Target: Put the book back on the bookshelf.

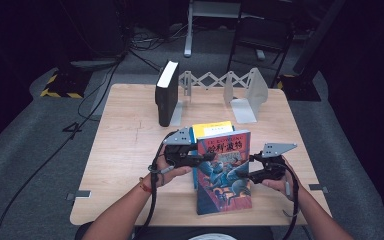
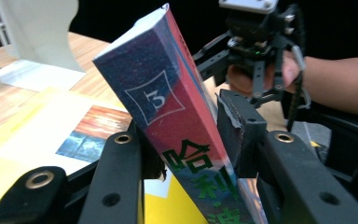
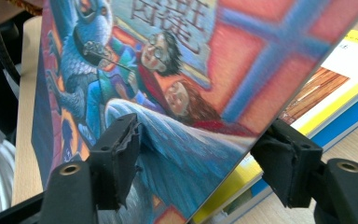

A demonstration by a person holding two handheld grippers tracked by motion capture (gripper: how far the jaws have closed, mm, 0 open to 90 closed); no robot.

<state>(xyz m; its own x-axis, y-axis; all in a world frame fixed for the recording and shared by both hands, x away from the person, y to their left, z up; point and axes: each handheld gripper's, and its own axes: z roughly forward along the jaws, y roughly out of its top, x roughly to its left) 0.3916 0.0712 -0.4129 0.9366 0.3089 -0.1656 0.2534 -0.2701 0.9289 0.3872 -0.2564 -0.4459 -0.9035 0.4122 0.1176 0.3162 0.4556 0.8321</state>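
So, L to R: black book [image 1: 167,93] stands upright at the rack's [image 1: 219,80] left end, w/ open room beside it. Left gripper [image 1: 207,157] pinches the colourful book [image 1: 223,170] across its spine; right gripper [image 1: 254,159] fingers straddle the far edge, one pad touching the cover, other side unclear. Book's tilted up off the yellow book [image 1: 211,129], prob. to stand it. Surface [image 1: 125,150] edge near.

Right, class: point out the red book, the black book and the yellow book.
red book [image 1: 225,170], high view, front cover
black book [image 1: 166,95], high view, spine
yellow book [image 1: 212,128], high view, bare top strip of the cover
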